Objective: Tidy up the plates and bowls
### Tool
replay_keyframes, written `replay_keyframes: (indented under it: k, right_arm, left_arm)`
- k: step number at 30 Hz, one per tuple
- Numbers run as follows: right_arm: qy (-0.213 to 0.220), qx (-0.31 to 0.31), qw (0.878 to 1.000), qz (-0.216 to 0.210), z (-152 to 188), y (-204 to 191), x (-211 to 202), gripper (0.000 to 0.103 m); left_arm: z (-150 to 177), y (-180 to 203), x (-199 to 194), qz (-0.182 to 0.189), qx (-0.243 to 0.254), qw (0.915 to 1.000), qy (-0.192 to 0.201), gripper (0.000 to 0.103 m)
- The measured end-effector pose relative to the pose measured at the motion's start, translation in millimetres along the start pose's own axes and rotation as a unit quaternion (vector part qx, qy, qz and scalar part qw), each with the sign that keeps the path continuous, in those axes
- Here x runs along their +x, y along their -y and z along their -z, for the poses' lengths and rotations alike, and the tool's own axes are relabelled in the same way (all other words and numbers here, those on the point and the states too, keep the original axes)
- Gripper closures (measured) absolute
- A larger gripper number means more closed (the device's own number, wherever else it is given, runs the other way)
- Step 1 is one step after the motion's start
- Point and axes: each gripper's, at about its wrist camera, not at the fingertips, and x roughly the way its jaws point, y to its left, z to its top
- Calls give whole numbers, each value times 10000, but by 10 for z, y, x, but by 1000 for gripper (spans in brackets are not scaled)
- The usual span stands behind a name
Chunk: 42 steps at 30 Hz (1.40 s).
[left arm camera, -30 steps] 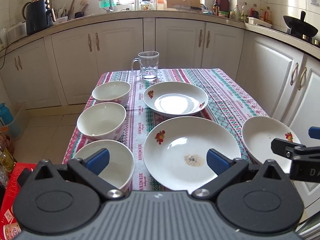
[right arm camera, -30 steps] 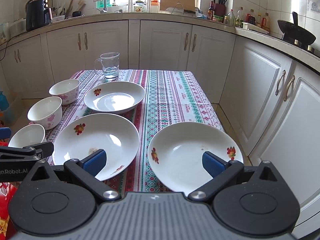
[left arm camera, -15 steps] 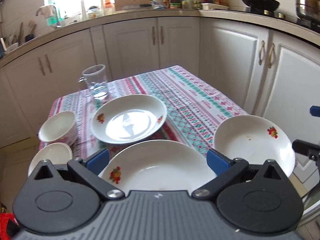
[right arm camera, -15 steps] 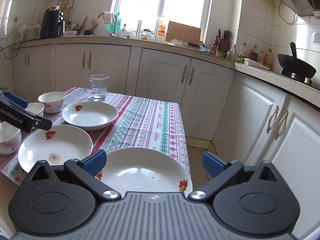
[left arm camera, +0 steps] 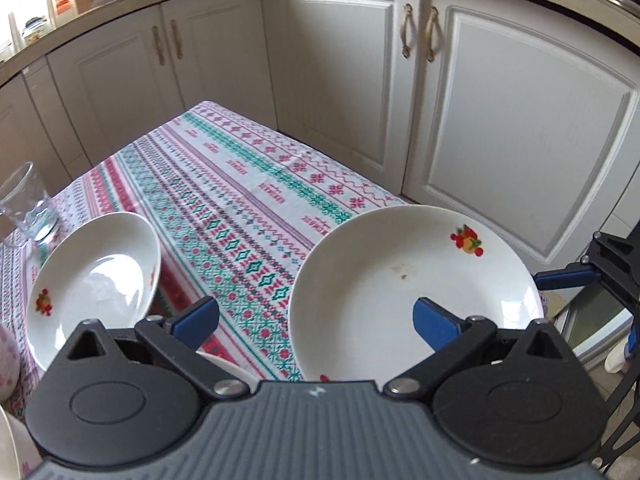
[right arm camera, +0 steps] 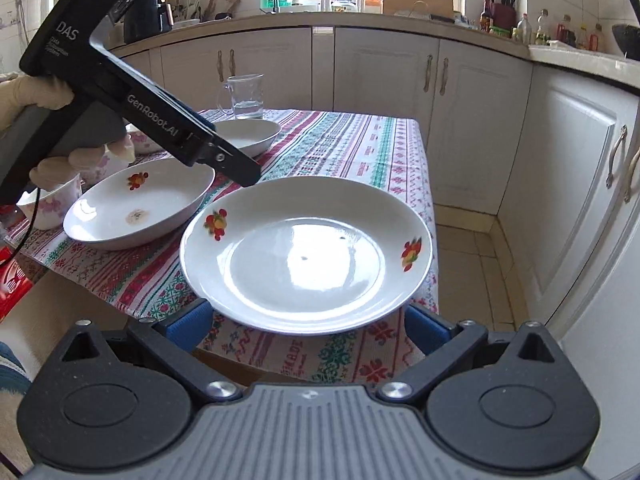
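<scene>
A white plate with fruit prints (right arm camera: pixel 306 266) lies at the table's near right corner; it also shows in the left wrist view (left arm camera: pixel 412 292). My right gripper (right arm camera: pixel 306 322) is open, its fingers low at the plate's near rim, apart from it. My left gripper (left arm camera: pixel 316 320) is open above the plate's left rim, holding nothing; its body shows in the right wrist view (right arm camera: pixel 132 96). A second plate (right arm camera: pixel 140 204) with a brown stain lies left of it. A third plate (left arm camera: pixel 94 284) lies farther back (right arm camera: pixel 248 134). Pink-flowered bowls (right arm camera: pixel 52 204) stand at the left edge.
A glass mug (right arm camera: pixel 244 96) with water stands at the table's far end (left arm camera: pixel 26 206). The patterned tablecloth (left arm camera: pixel 248 200) covers the table. White cabinets (right arm camera: pixel 580 184) close in on the right and behind. A red crate (right arm camera: pixel 12 276) sits on the floor at left.
My left gripper has swung right, from over the bowls and stained plate to over the right plate. My right gripper has dropped to that plate's near rim.
</scene>
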Motion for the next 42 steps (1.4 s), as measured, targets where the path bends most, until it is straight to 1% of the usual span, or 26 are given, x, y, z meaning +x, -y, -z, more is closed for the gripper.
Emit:
replay_keyframes:
  k: [3, 7, 9, 13, 17, 22, 33, 42]
  right_arm:
    - [-85, -62, 9998, -149, 43, 30, 23, 0]
    - [-113, -65, 9997, -205, 29, 67, 82, 0]
    - [-105, -89, 9996, -243, 17, 84, 97, 0]
    - [-87, -158, 9993, -334, 11, 113, 113, 2]
    - [-90, -291, 9988, -385, -1, 112, 148, 4]
    - [-124, -458, 9983, -329, -8, 93, 186, 6]
    - [-158, -458, 9983, -327, -28, 96, 201, 6]
    - [-127, -548, 9979, -326, -129, 140, 267, 6]
  left_arm:
    - [-26, 40, 157, 143, 150, 9996, -208, 5]
    - [-37, 44, 343, 377, 209, 9977, -514, 11]
    - [-43, 37, 398, 468, 205, 9969, -593, 16]
    - [-56, 20, 466, 547, 243, 9959, -685, 19]
    - [-76, -4, 551, 712, 231, 9939, -812, 24]
    - [-110, -27, 585, 770, 215, 9934, -827, 27]
    - [-131, -59, 597, 774, 90, 9935, -831, 28]
    - [-215, -207, 567, 644, -82, 9962, -585, 28]
